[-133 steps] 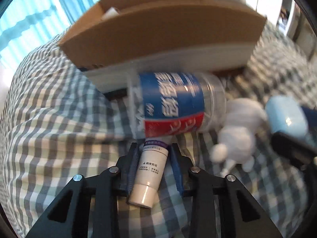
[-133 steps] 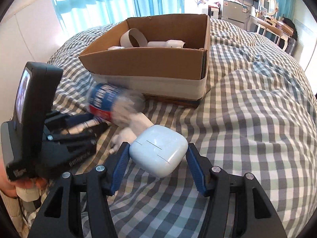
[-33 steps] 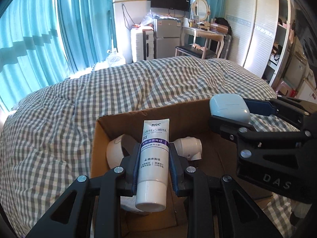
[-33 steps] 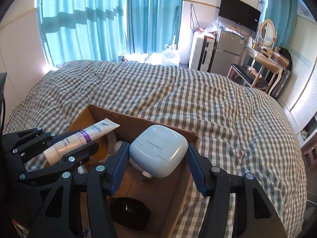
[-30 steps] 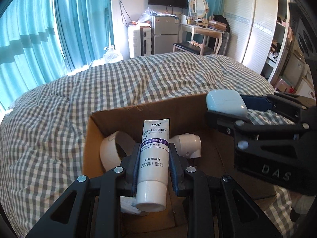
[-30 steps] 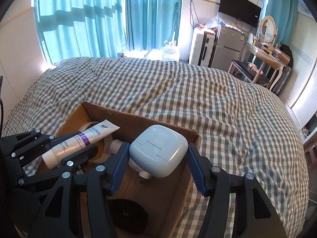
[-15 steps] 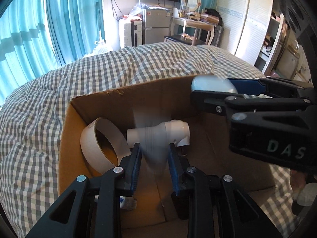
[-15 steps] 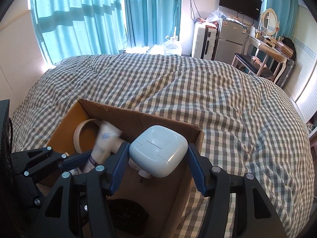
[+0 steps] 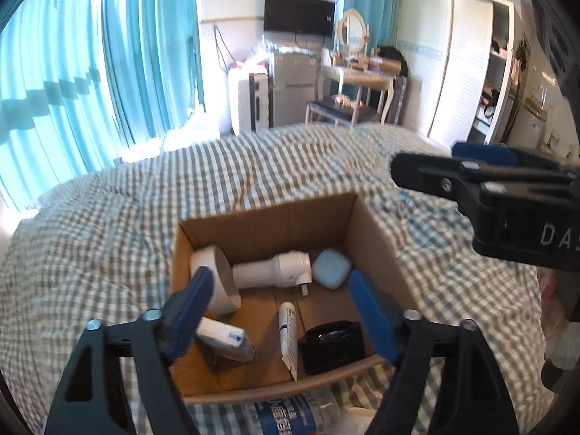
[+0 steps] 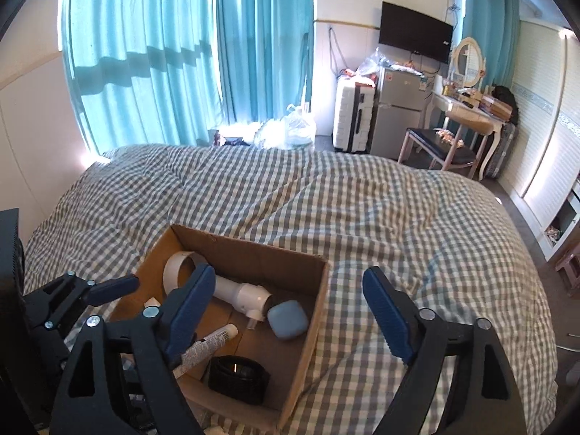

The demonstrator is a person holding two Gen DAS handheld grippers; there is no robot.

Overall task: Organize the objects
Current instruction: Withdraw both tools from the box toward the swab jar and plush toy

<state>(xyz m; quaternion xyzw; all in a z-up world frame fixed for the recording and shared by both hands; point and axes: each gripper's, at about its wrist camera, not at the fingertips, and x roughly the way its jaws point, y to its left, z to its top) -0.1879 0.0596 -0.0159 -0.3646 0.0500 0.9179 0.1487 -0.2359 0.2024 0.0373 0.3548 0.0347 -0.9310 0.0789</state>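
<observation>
Only the left wrist view shows the clear blue-labelled plastic bottle (image 9: 301,415) beside the brown cardboard box (image 9: 377,232); left gripper (image 9: 279,304) and right gripper (image 10: 290,308) hover above, jaws just opened wide, empty.

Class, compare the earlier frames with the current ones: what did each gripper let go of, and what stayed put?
The left gripper has just opened, dropping the white tube into the cardboard box. The right gripper has just opened too, dropping the blue case there. Both jaws now stand empty. The tape roll, white pipe fitting and black item stayed inside.
</observation>
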